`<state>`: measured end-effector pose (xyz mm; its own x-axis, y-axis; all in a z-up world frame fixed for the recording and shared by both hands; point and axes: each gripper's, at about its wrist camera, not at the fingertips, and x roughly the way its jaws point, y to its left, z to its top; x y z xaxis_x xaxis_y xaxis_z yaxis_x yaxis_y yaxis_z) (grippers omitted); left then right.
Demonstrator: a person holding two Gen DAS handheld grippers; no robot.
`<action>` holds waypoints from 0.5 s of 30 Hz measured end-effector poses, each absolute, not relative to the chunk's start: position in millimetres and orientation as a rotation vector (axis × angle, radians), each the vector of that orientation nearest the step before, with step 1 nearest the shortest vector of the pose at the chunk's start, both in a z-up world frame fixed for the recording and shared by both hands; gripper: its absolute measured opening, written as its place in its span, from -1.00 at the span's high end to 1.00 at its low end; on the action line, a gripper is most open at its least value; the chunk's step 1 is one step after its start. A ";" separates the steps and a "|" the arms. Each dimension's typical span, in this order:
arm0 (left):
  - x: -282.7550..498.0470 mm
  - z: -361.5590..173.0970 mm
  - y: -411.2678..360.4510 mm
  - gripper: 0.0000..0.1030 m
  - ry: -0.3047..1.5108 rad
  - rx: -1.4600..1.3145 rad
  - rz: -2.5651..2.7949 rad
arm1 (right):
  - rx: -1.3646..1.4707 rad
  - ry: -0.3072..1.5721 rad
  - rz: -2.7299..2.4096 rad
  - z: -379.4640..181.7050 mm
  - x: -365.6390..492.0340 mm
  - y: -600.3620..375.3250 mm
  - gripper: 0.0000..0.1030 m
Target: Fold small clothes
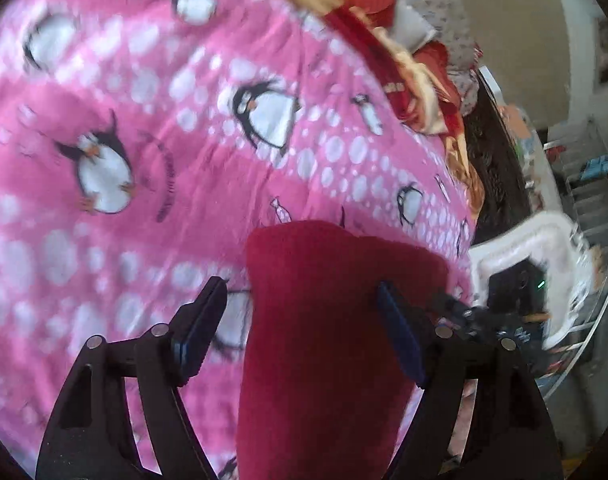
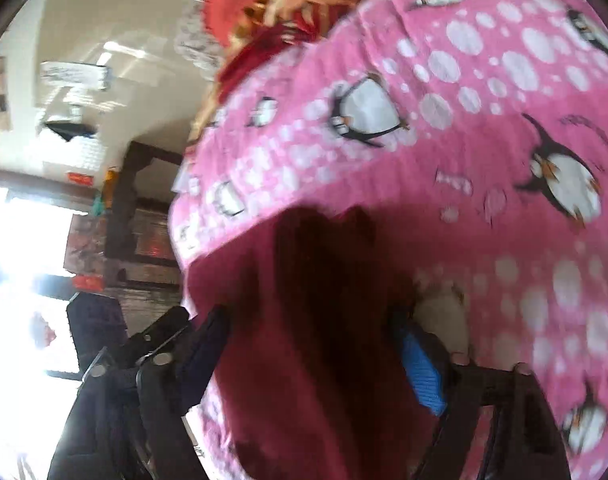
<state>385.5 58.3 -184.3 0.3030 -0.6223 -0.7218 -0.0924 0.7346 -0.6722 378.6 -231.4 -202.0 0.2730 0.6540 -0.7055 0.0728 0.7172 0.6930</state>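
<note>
1. Left wrist view: we see the left gripper (image 1: 299, 300) from behind, its two dark fingers spread wide. A dark red garment (image 1: 324, 320) runs up between them. Its edge touches the right pad; the left pad stands apart from it. The jaws are parted and nothing is clamped.

2. The red garment lies on a pink penguin blanket (image 1: 163, 140), near the blanket's near right edge. We judge that the blanket serves as the folding surface.

3. Right wrist view: the right gripper (image 2: 316, 344) also straddles the red garment (image 2: 304, 360). Its blue-padded finger sits on the right and a dark finger on the left. The cloth fills the gap, yet blur and shadow keep us from telling whether the jaws pinch it.

4. Both tools point forward and down over the cloth, tilted. We judge that they bracket the garment at its near end, ready to take hold for a fold. No fold is visible yet.

5. Farther out, a heap of red and gold fabric (image 1: 404, 60) sits at the blanket's far edge, perhaps more clothes waiting.

6. Beyond the blanket we see a dark wooden frame (image 2: 135, 200) and a bright window (image 2: 19, 280) on the left in the right wrist view.
</note>
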 end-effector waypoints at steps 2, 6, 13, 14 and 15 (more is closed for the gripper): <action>389.8 -196.0 63.1 -0.38 1.242 -0.789 -0.426 | 0.745 1.284 0.398 -215.0 388.0 -235.8 -0.28; 384.1 -191.4 56.0 -0.11 1.205 -0.718 -0.396 | 0.765 1.290 0.382 -229.1 385.7 -251.2 0.17; 383.8 -188.9 50.5 -0.12 1.213 -0.632 -0.408 | 0.753 1.308 0.347 -237.0 382.9 -261.2 0.30; 379.3 -182.9 52.9 -0.12 1.217 -0.611 -0.407 | 0.720 1.304 0.349 -231.6 381.4 -258.6 0.26; 372.3 -176.7 55.1 -0.12 1.218 -0.587 -0.398 | 0.679 1.293 0.359 -224.3 379.3 -255.8 0.21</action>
